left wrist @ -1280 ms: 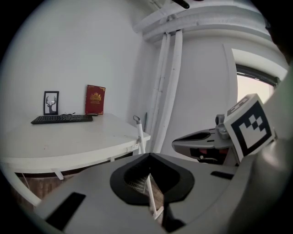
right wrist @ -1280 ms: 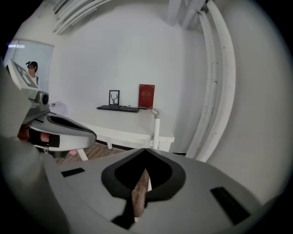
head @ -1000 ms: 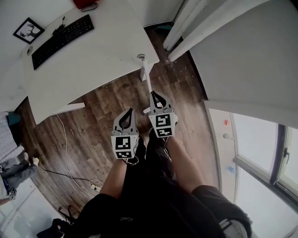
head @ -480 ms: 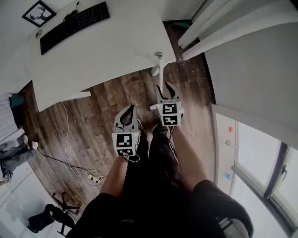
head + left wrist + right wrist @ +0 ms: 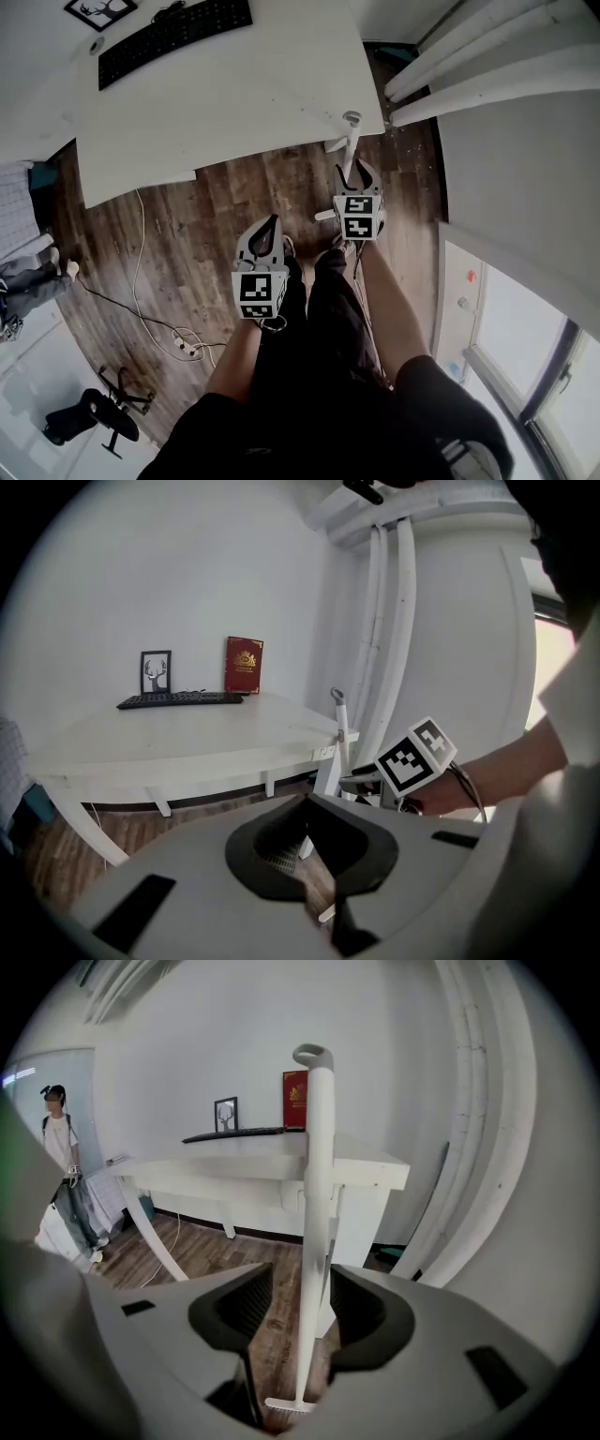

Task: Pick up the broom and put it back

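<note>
The white broom point(image 5: 314, 1194) stands upright against the corner of the white desk point(image 5: 234, 94), with its head point(image 5: 291, 1405) on the wood floor. My right gripper point(image 5: 300, 1277) is open and its jaws have just been opening. The handle runs between them with a gap on each side. In the head view the handle's looped top point(image 5: 352, 118) shows just beyond the right gripper point(image 5: 357, 171). My left gripper point(image 5: 271, 222) hangs lower left of it, shut and holding nothing. From the left gripper point(image 5: 307, 801) view the broom point(image 5: 340, 726) stands ahead to the right.
A black keyboard point(image 5: 173, 28), a framed picture point(image 5: 156, 671) and a red book point(image 5: 244, 666) are on the desk. A white cable and power strip point(image 5: 187, 349) lie on the floor at left. White pipes point(image 5: 469, 56) run along the wall at right. A person point(image 5: 61, 1147) stands at far left.
The right gripper's jaws went from shut to wide open around the broom handle, and the gripper sank lower along it. The left gripper drifted a little downward.
</note>
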